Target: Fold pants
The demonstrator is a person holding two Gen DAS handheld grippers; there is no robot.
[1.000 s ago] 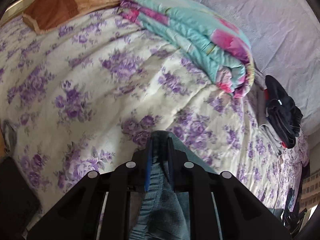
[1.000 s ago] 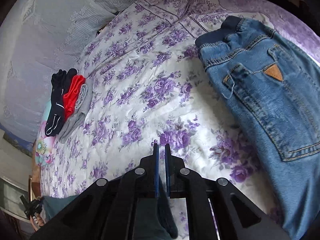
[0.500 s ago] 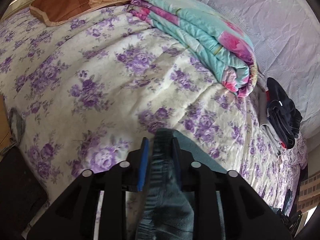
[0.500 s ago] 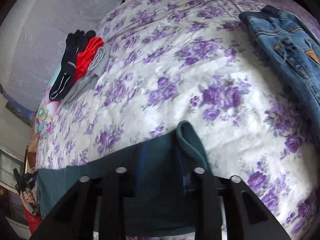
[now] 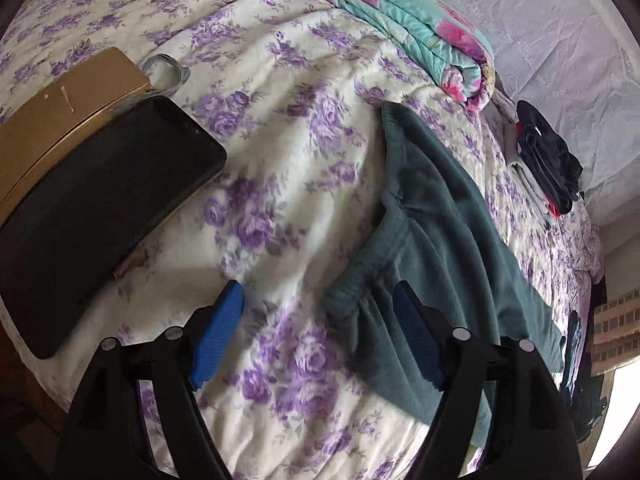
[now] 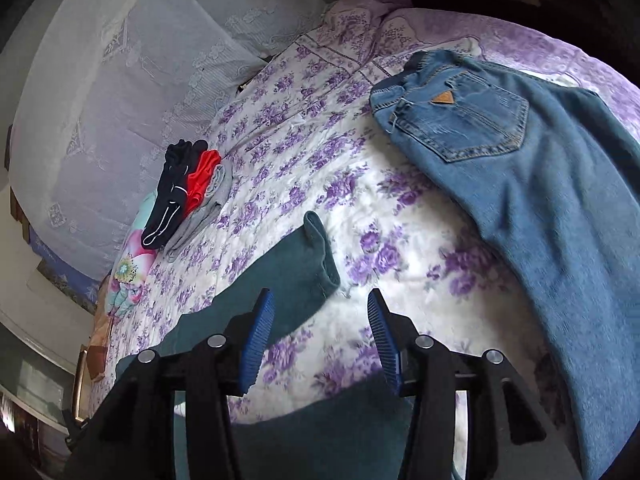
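Note:
Dark teal pants (image 5: pixel 436 224) lie loose on the floral bedspread (image 5: pixel 280 128), waistband toward me in the left wrist view. My left gripper (image 5: pixel 316 328) hovers at the waistband's near corner; its jaws are opening and the blue pads (image 5: pixel 218 332) press on nothing. In the right wrist view the pants' leg end (image 6: pixel 296 264) rests on the bed just beyond my right gripper (image 6: pixel 320 336). That gripper's jaws are opening too, with only bedspread between them.
Blue jeans (image 6: pixel 520 160) lie spread at the right. A stack of folded dark, red and grey clothes (image 6: pixel 188 192) sits near the wall. A folded floral quilt (image 5: pixel 408 28) lies at the back. A black slab (image 5: pixel 92 208) on a tan box (image 5: pixel 60 120) occupies the left.
Both grippers let go of the teal pants and opened. Both pulled back, so the pants now lie on the bed ahead of them. The black slab and tan box came into the left view.

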